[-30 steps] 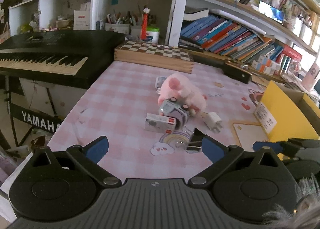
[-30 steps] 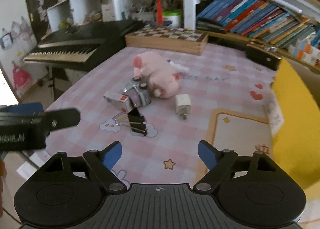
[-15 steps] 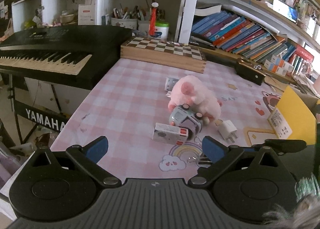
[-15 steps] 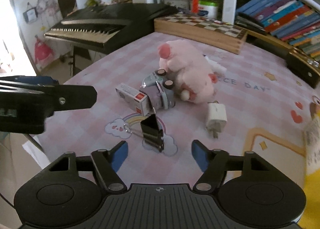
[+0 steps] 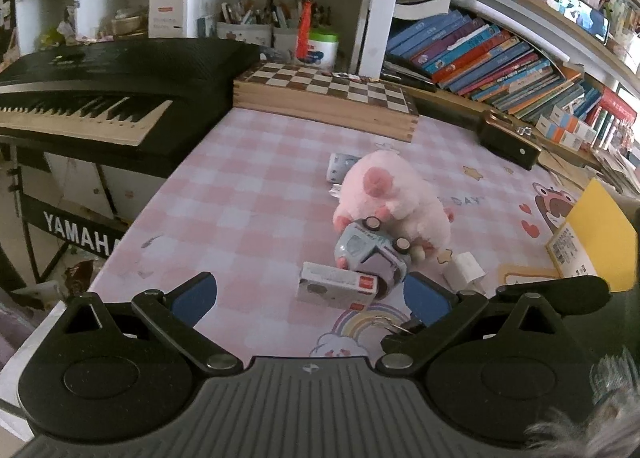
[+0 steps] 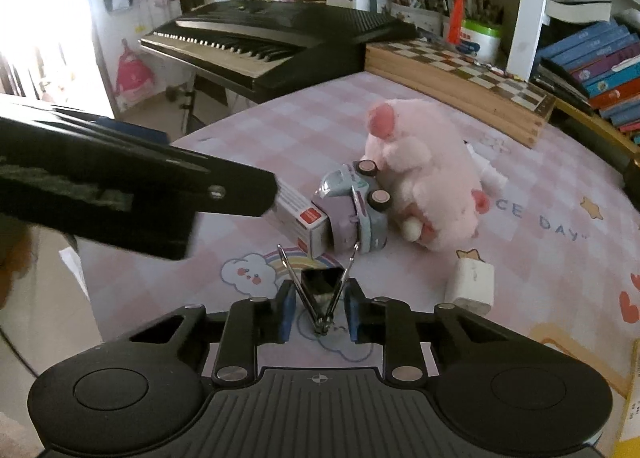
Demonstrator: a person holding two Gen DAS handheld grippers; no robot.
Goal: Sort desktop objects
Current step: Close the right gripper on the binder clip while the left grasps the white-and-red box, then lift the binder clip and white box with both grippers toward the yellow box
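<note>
Between the blue pads of the right gripper [image 6: 320, 308] stands a black binder clip [image 6: 320, 285], its two wire handles pinched toward each other in a V; the jaws are pressed in against those handles, with the clip resting on the pink checked mat [image 6: 288, 129]. Just beyond the clip lies a small white box [image 6: 300, 217] with a red patch, and touching the box's far end is a toy car [image 6: 354, 213] tipped on its side, wheels facing out. Behind the car, and against it, lies a pink plush [image 6: 424, 181]. To the right of the clip, apart from it, sits a white charger [image 6: 472, 284]. To the clip's left the left gripper shows only as a blurred black bar that covers part of the box.

In the left wrist view the left gripper [image 5: 312, 300] has its jaws spread wide with nothing between the pads; the box [image 5: 336, 290] sits just ahead of it. Beyond the plush from the clip, a wooden chessboard [image 5: 324, 95] lies at the mat's far edge, with a black keyboard [image 5: 100, 89] left of it and shelves of books [image 5: 500, 61] to the right. A yellow box [image 5: 596, 238] stands at the mat's right edge, past the charger.
</note>
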